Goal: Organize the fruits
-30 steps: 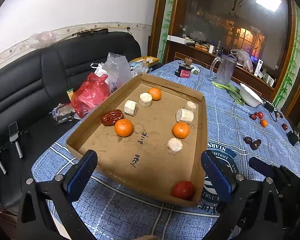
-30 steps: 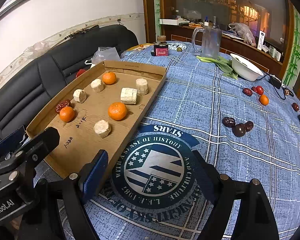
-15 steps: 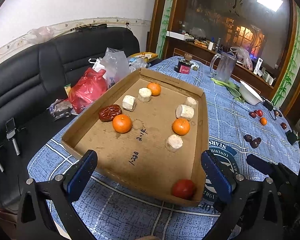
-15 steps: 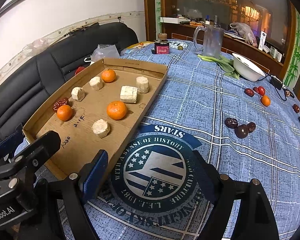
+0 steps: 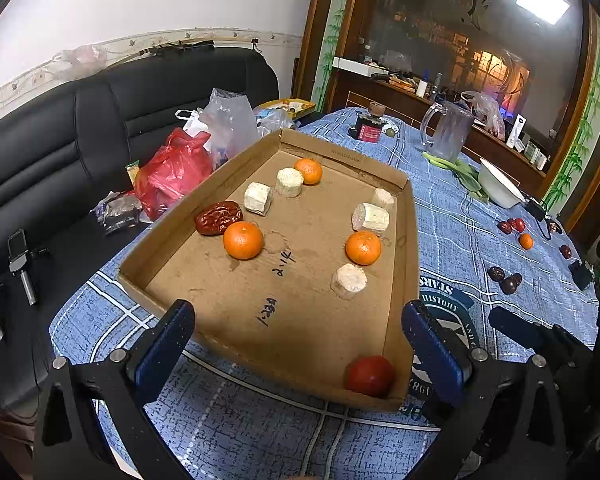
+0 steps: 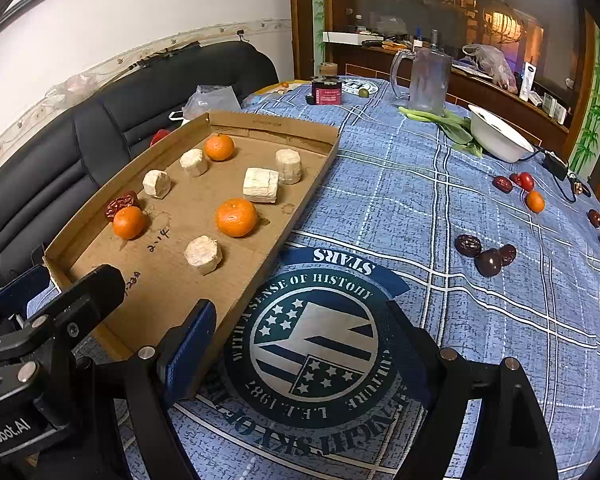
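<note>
Left wrist view: fruit mostly sits in the cardboard tray on the blue checked tablecloth. Inside I count three oranges: one by the left wall, one near the right wall, one at the far end. A red date touches the left orange. A red tomato lies in the near right corner against the wall. Five pale cut chunks are scattered between them, e.g. one just below the right orange.

My left gripper is spread wide over the tray's near edge, nothing between the blue pads, neither pad touching cardboard as far as I can tell.

Right wrist view: my right gripper is also spread, empty, hanging above the round printed emblem just beside the tray's long wall. Its left pad is close to that wall; contact unclear.

Loose fruit on the cloth, well apart from the tray: a cluster of three dark dates, further off a small orange with red pieces beside it. Beyond: white bowl, green leaves, glass jug, small dark jar. Black sofa on the left holds a red bag and a clear bag.
</note>
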A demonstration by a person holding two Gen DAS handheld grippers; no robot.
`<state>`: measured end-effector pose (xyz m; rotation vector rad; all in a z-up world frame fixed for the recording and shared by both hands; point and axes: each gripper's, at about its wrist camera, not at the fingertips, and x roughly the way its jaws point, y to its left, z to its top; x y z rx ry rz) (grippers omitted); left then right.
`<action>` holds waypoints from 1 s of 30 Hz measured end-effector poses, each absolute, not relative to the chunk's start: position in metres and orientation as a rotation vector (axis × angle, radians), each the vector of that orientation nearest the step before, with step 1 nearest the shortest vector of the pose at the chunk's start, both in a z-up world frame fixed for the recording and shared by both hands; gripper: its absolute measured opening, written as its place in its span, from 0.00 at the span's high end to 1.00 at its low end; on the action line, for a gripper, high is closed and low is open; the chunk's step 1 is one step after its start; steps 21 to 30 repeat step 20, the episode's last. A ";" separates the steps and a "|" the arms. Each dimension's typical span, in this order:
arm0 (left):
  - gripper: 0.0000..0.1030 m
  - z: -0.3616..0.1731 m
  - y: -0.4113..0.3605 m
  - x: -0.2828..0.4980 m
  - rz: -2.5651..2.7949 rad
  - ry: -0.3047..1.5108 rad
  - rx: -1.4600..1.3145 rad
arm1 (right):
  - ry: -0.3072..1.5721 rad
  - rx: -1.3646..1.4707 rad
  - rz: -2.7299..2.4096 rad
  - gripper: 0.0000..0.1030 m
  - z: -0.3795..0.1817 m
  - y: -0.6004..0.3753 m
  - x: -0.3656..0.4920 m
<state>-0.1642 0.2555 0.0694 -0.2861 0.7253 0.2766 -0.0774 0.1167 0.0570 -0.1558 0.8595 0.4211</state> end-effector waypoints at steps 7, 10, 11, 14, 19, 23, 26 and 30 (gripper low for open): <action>0.00 0.068 0.255 -0.164 0.272 0.728 -0.291 | 0.857 -0.159 0.422 0.16 0.057 0.118 -0.078; 0.00 0.067 0.254 -0.166 0.283 0.725 -0.289 | 0.859 -0.156 0.422 0.16 0.057 0.118 -0.078; 0.00 0.068 0.254 -0.166 0.283 0.725 -0.290 | 0.859 -0.156 0.422 0.16 0.057 0.118 -0.079; 0.00 0.068 0.255 -0.167 0.293 0.727 -0.290 | 0.860 -0.156 0.423 0.16 0.057 0.117 -0.078; 0.00 0.069 0.256 -0.169 0.294 0.737 -0.295 | 0.859 -0.155 0.424 0.15 0.057 0.117 -0.079; 0.00 0.069 0.255 -0.169 0.295 0.740 -0.298 | 0.859 -0.155 0.423 0.15 0.057 0.117 -0.079; 0.00 0.069 0.255 -0.169 0.295 0.740 -0.298 | 0.859 -0.155 0.423 0.15 0.057 0.117 -0.079; 0.00 0.069 0.255 -0.169 0.295 0.740 -0.298 | 0.859 -0.155 0.423 0.15 0.057 0.117 -0.079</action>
